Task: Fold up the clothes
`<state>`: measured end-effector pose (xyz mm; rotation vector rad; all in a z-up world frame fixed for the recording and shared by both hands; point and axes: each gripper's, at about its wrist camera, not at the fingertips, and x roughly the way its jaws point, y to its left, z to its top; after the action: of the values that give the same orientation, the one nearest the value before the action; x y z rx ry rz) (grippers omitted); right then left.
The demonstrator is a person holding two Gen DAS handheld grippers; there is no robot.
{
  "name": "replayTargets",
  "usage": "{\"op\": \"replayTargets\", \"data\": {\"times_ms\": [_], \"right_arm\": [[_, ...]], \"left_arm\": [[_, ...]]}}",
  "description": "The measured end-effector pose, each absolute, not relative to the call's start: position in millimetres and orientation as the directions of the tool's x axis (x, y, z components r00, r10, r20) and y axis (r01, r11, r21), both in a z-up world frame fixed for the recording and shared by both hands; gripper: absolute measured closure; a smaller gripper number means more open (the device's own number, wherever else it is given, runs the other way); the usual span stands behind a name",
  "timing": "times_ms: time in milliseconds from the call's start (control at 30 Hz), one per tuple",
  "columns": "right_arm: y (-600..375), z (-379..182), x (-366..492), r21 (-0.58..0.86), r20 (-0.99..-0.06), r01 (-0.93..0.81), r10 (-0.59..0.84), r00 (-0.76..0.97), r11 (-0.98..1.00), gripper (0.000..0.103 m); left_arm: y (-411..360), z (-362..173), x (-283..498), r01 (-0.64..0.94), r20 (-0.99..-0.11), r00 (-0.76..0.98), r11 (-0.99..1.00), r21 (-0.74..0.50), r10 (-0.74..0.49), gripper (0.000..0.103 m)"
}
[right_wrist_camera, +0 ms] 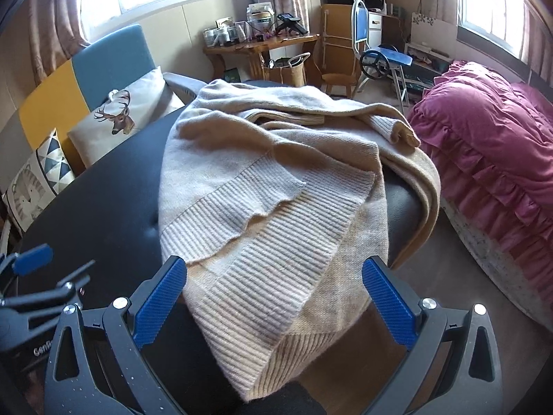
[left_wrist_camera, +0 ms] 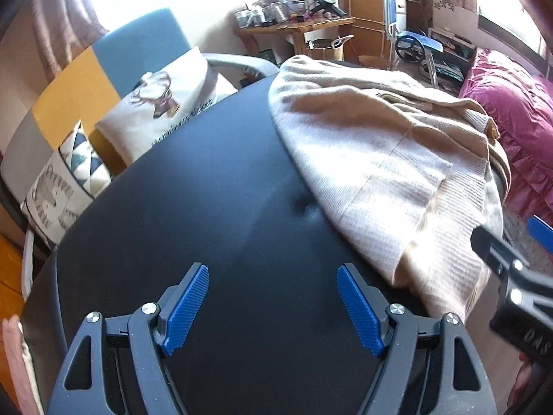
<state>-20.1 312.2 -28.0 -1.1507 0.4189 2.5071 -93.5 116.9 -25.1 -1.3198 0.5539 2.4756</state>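
two grippers are wide apart and hold nothing: the left gripper [left_wrist_camera: 273, 306] and the right gripper [right_wrist_camera: 274, 302]. the sweater [right_wrist_camera: 276, 186] lies bunched on the black table [right_wrist_camera: 114, 186], partly hanging off the edge. a pull on one layer could drag it to the floor.

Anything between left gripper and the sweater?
Nothing: only bare black tabletop separates the open left gripper from the beige sweater, per the left wrist view.
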Motion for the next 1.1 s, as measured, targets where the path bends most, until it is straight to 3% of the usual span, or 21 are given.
{"op": "replayTargets", "data": {"times_ms": [367, 667, 1100], "right_arm": [[352, -25, -4, 0.200, -0.762, -0.517, 0.199, -0.616, -0.832, 0.000], [362, -28, 22, 0.243, -0.751, -0.559, 0.211, -0.625, -0.793, 0.000], [363, -24, 13, 0.204, -0.751, -0.542, 0.224, -0.621, -0.815, 0.000]], "left_arm": [[177, -26, -138, -0.488, -0.792, -0.608, -0.812, 0.319, 0.054, 0.024], [214, -44, -166, -0.537, -0.835, -0.543, -0.802, 0.263, 0.090, 0.024], [214, -93, -161, -0.523, -0.831, -0.556, -0.786, 0.329, 0.022, 0.023]]}}
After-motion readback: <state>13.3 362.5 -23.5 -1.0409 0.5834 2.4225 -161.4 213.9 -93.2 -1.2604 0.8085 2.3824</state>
